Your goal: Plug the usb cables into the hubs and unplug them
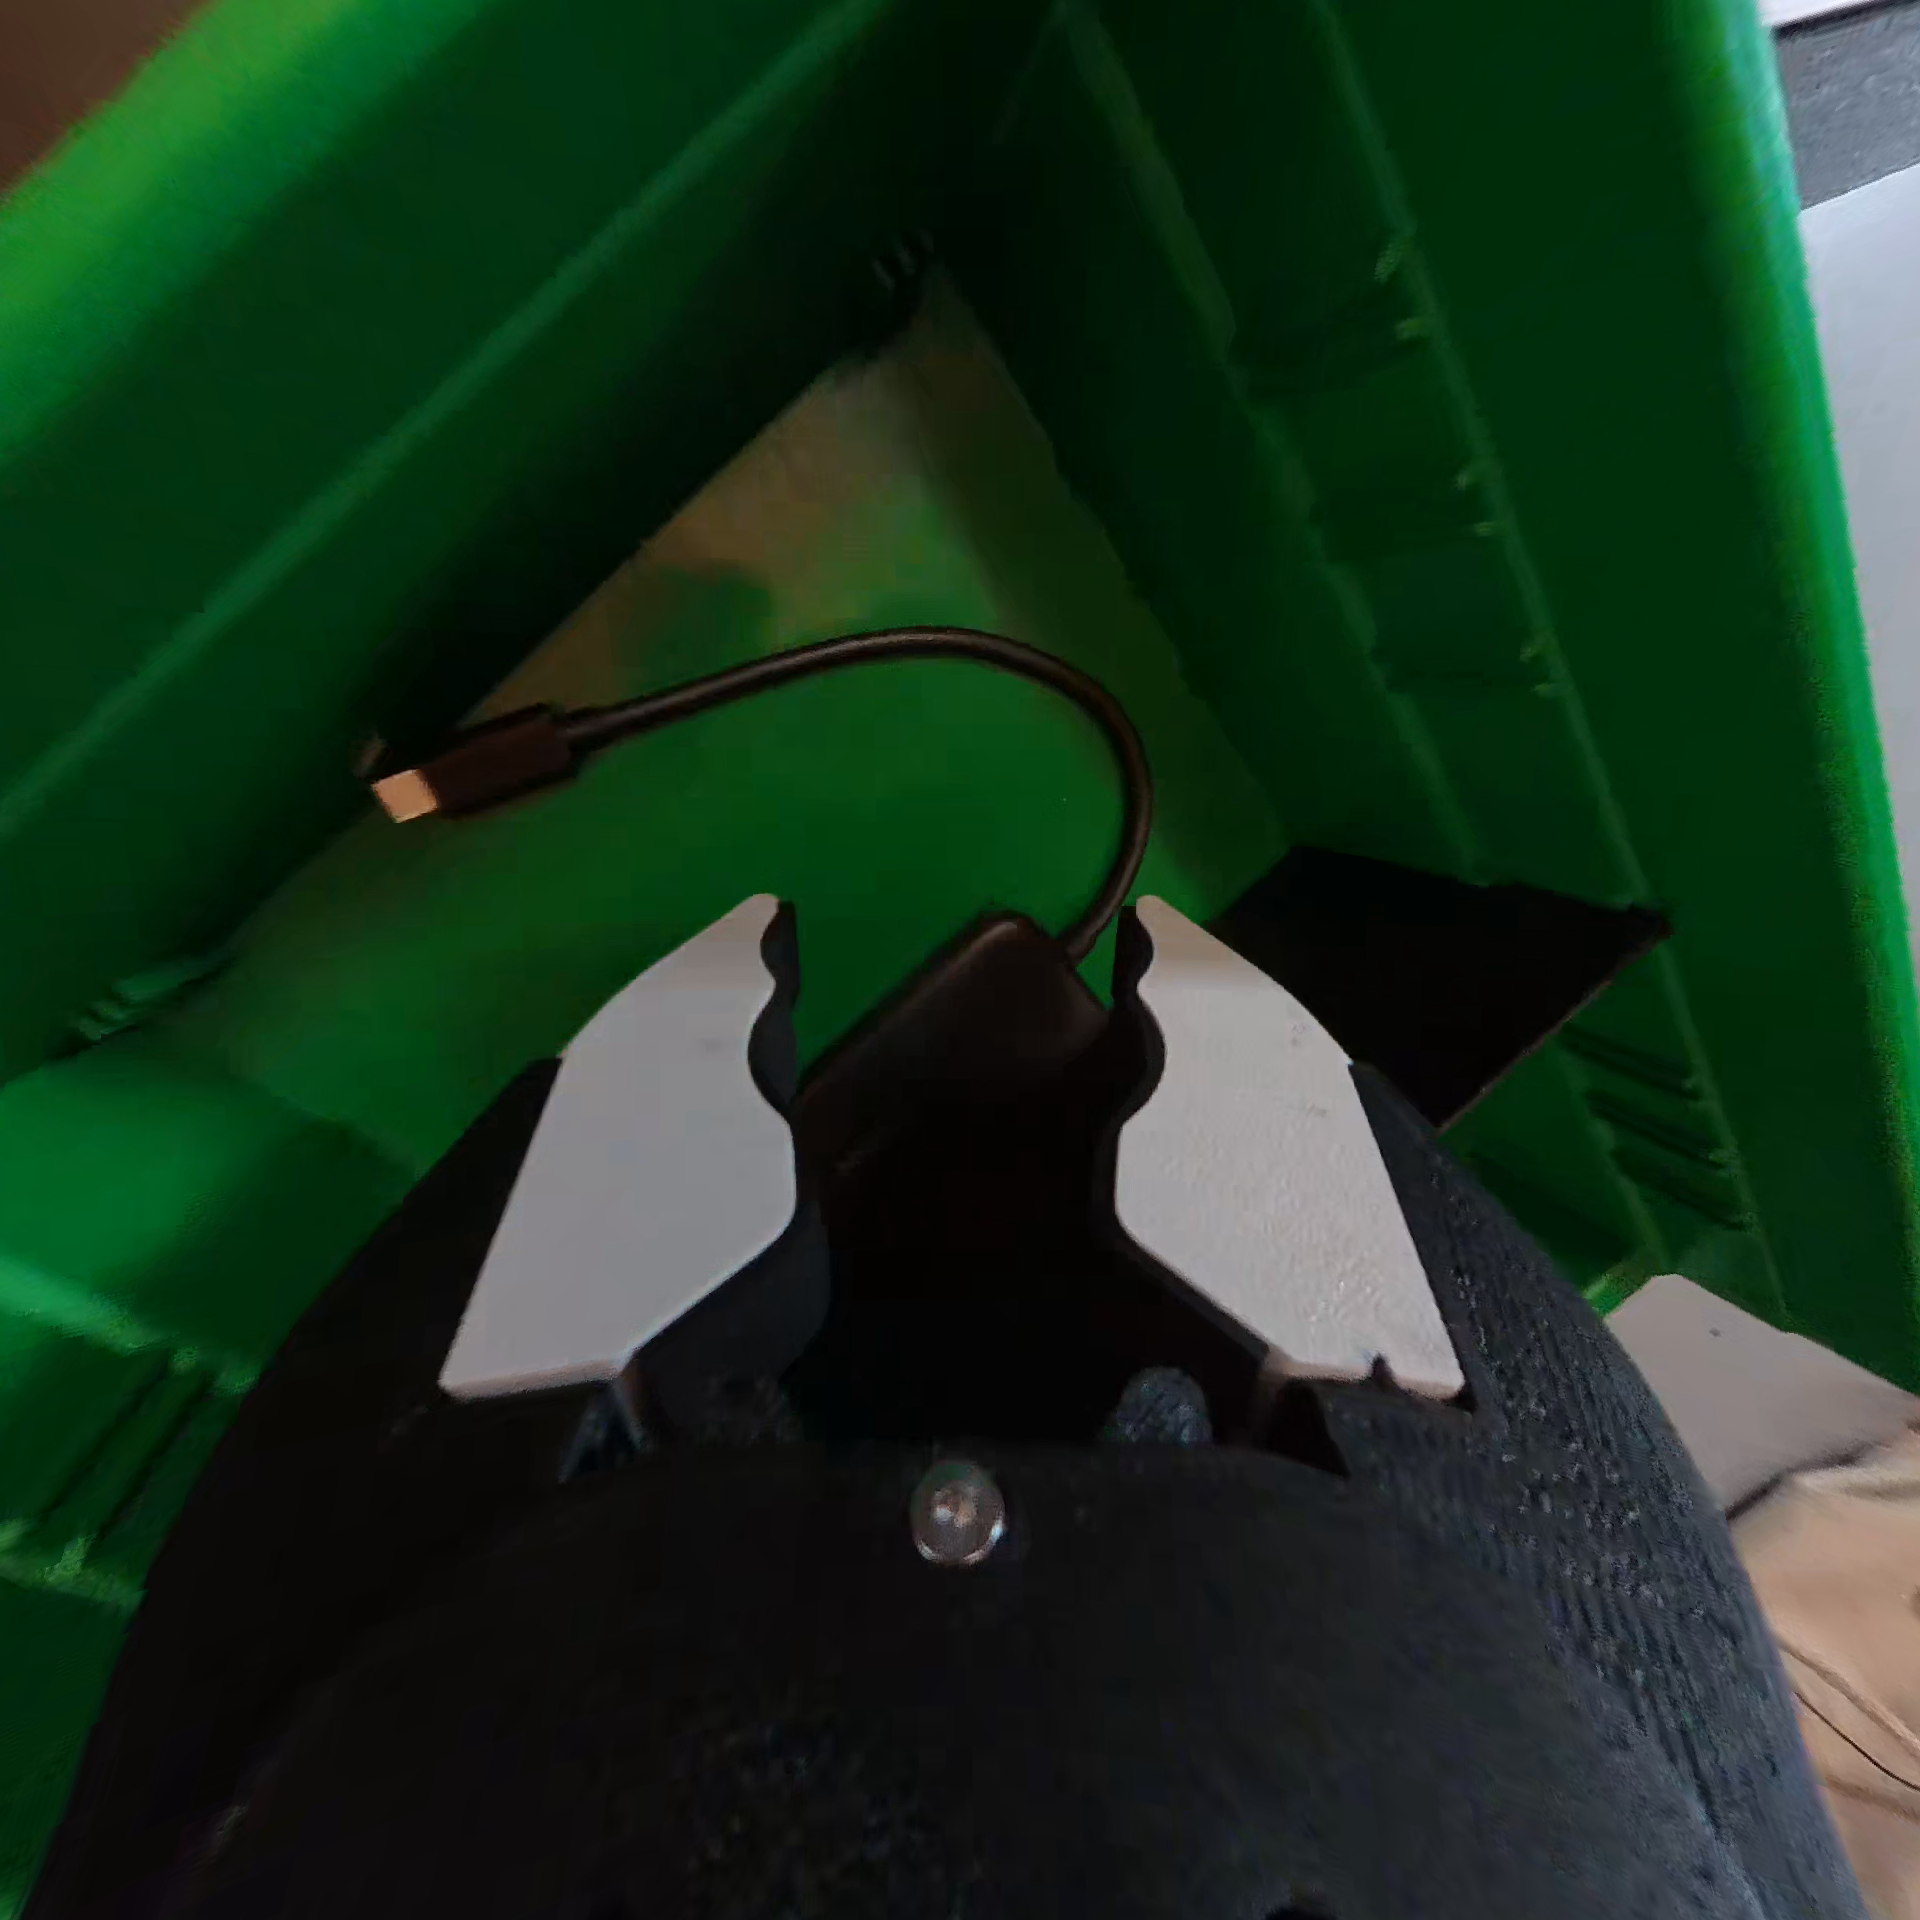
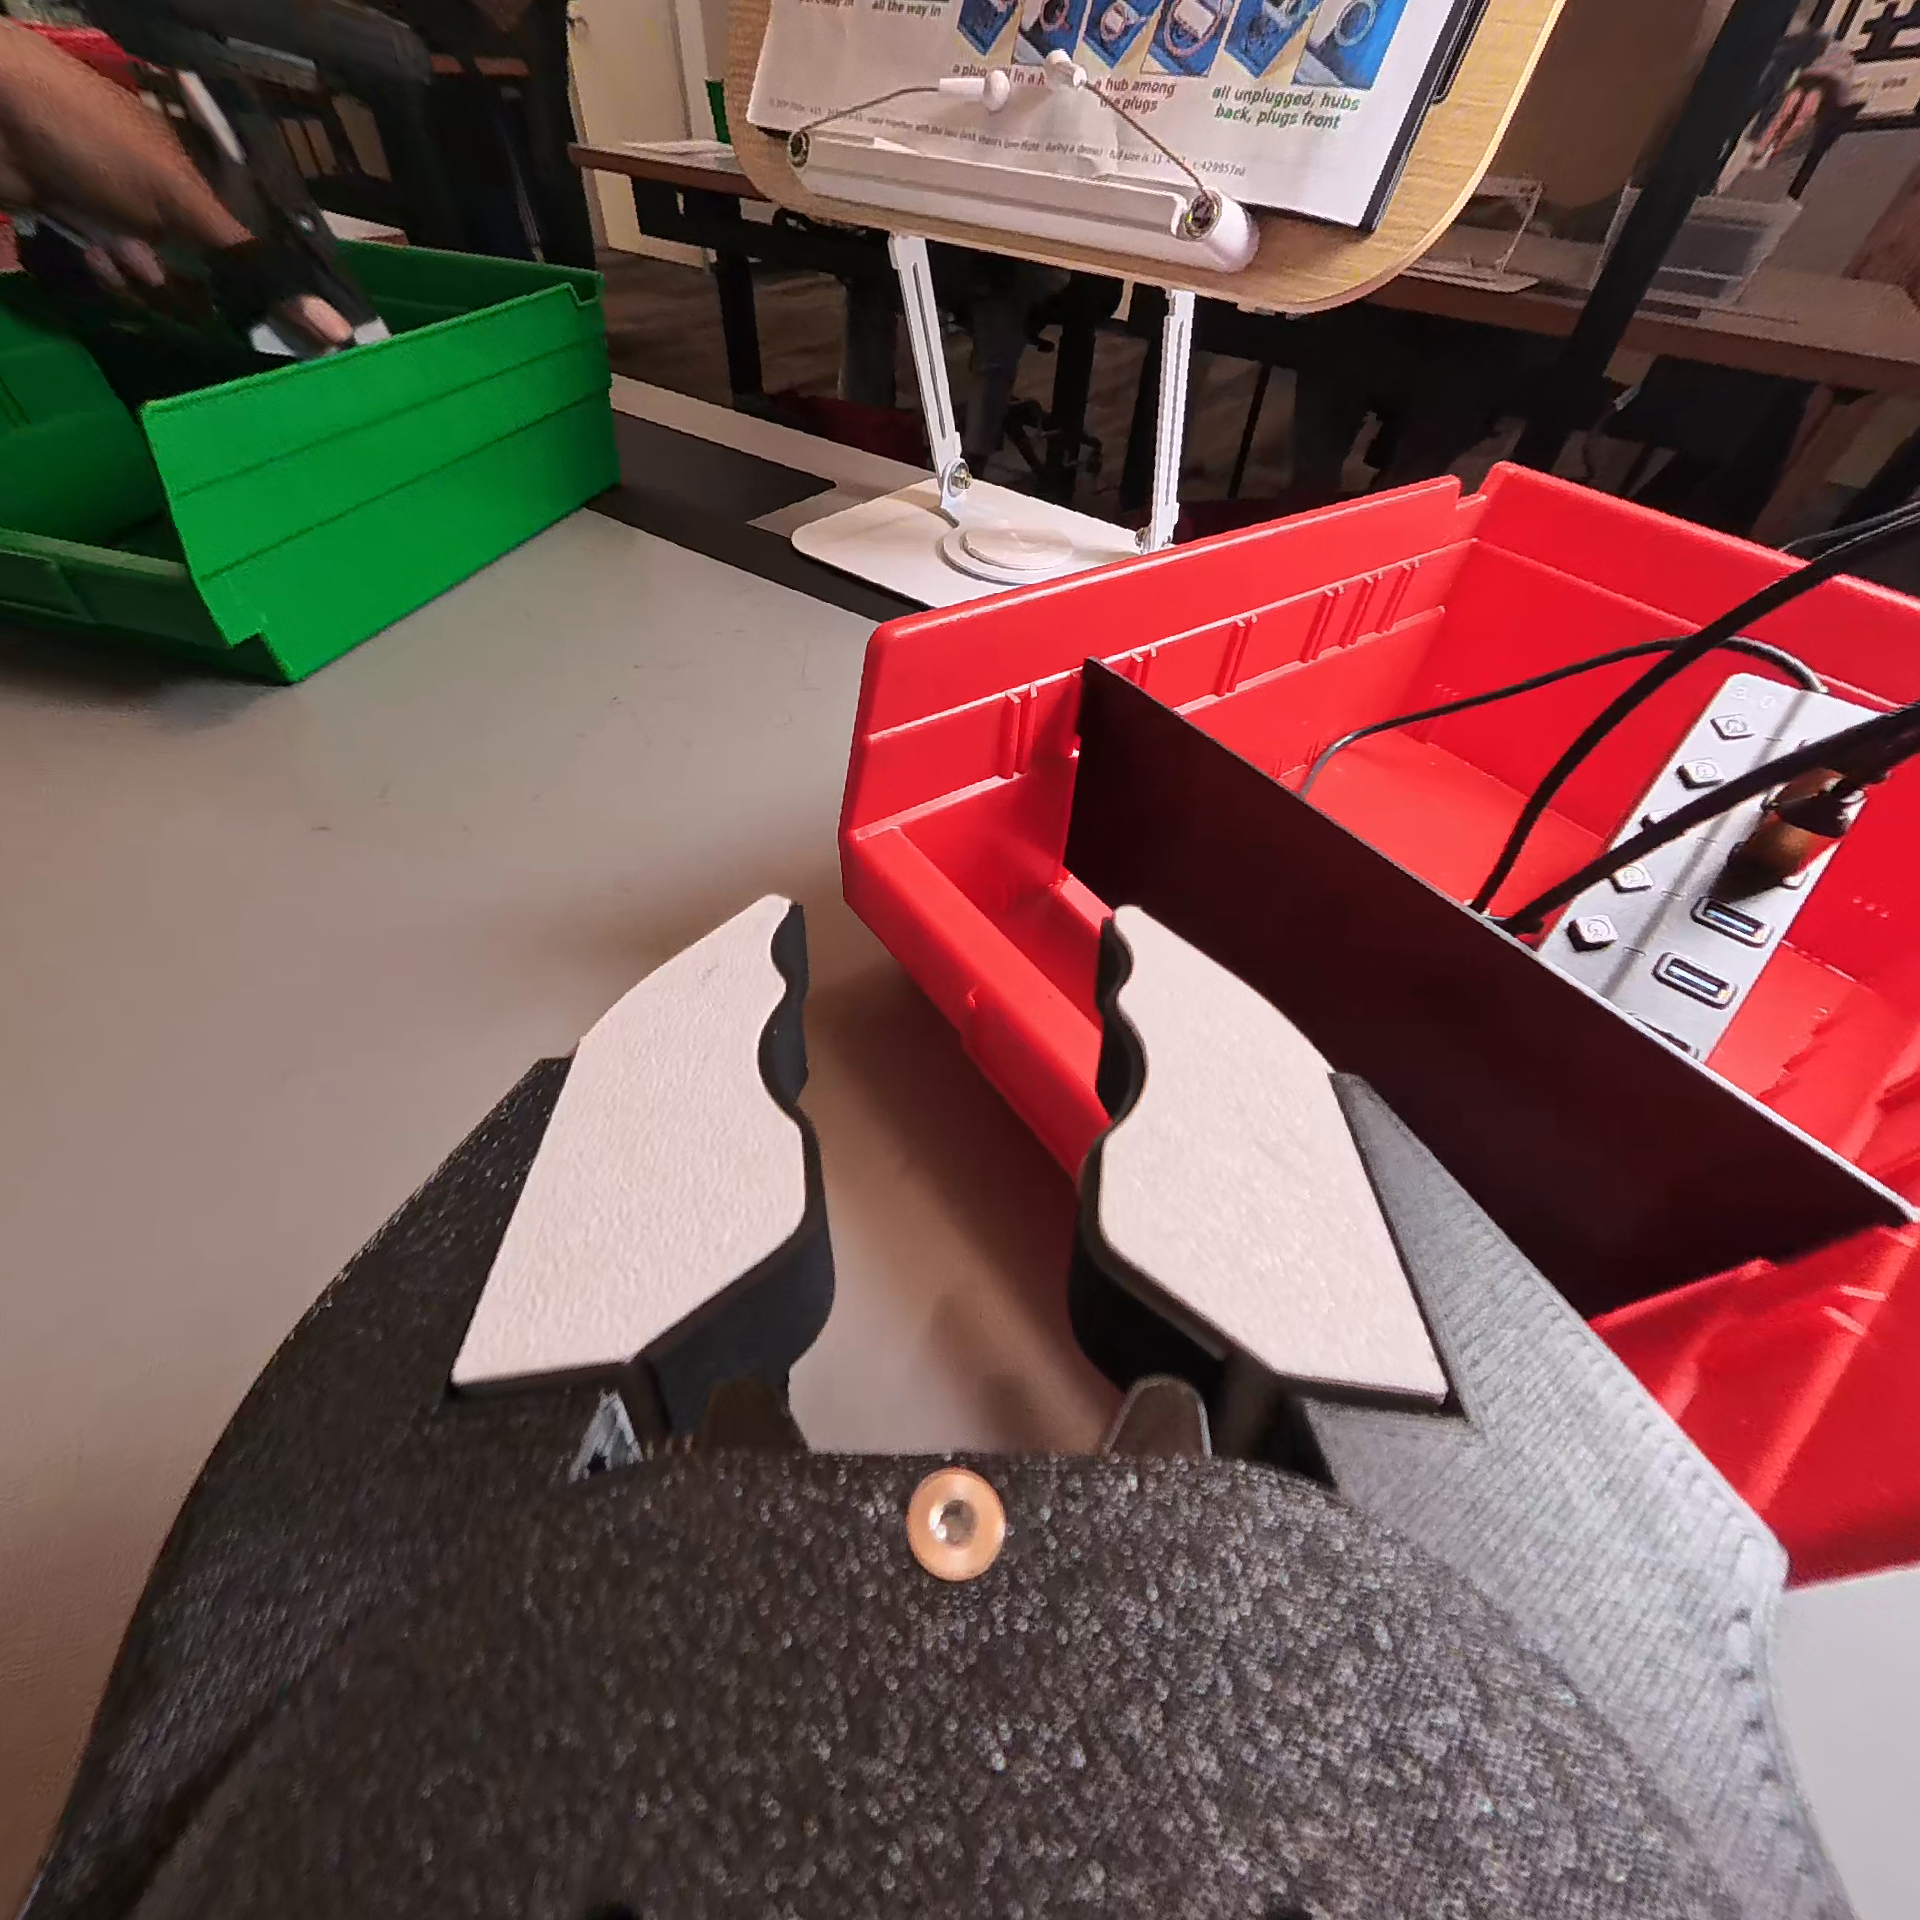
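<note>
Black hub (image 1: 956, 1049) clamped in my left tongs (image 1: 956, 935), long axis along the fingers, its cable (image 1: 935, 649) arching leftward inside the green bin (image 1: 416, 364); my right tongs (image 2: 951, 966) gape empty over the desk (image 2: 364, 883).

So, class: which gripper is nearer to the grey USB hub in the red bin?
Right. The right gripper hovers open over the table just outside the red bin holding the grey USB hub. The left gripper is across the table, inside the green bin.

Green bin (image 1: 416, 364); black hub (image 1: 956, 1081), black cable (image 1: 935, 642). Red bin (image 2: 1039, 665), black divider (image 2: 1351, 935), grey hub (image 2: 1704, 862).
</note>
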### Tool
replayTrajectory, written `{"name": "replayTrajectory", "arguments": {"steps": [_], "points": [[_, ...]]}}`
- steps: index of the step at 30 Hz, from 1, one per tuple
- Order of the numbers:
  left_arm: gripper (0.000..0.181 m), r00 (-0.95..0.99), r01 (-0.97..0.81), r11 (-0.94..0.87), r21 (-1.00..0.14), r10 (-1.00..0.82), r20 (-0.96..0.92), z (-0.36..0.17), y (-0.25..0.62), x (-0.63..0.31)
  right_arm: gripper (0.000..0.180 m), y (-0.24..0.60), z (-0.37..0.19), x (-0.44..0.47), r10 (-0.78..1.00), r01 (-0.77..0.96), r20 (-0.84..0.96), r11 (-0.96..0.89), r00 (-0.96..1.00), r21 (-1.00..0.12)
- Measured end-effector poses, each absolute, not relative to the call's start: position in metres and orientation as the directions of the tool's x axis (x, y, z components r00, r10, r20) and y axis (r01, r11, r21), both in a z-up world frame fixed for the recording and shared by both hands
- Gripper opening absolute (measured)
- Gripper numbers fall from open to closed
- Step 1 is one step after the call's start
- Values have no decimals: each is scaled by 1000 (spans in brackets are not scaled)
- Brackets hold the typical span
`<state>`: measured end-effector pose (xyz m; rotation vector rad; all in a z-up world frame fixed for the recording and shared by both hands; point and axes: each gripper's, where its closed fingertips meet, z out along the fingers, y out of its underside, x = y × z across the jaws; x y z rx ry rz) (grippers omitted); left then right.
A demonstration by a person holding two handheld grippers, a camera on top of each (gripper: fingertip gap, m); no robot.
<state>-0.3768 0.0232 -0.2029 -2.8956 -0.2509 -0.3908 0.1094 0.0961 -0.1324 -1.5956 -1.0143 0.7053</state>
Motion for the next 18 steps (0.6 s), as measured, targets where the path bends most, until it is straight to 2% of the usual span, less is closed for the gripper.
{"name": "replayTrajectory", "arguments": {"steps": [4,7,9,12,14,18], "points": [[60,956,155,-985,-78,130,262,-219,20,-372,53,95,-134,108,888,263,60,-70,456,-962],[58,970,99,-994,-45,87,225,-221,18,-373,53,94,-135,108,891,267,60,-71,451,-961],[46,986,46,-999,-16,43,159,-224,15,-377,53,94,-136,107,892,273,62,-70,448,-959],[40,990,-3,-1000,10,-2,140,-225,15,-372,53,93,-136,107,892,279,72,-62,446,-958],[0,986,-21,-1000,8,-19,163,-227,17,-368,52,93,-135,108,890,280,80,-55,449,-958],[0,997,-42,-999,-15,-43,63,-223,20,-385,52,95,-134,111,887,274,76,-59,455,-960]]}}
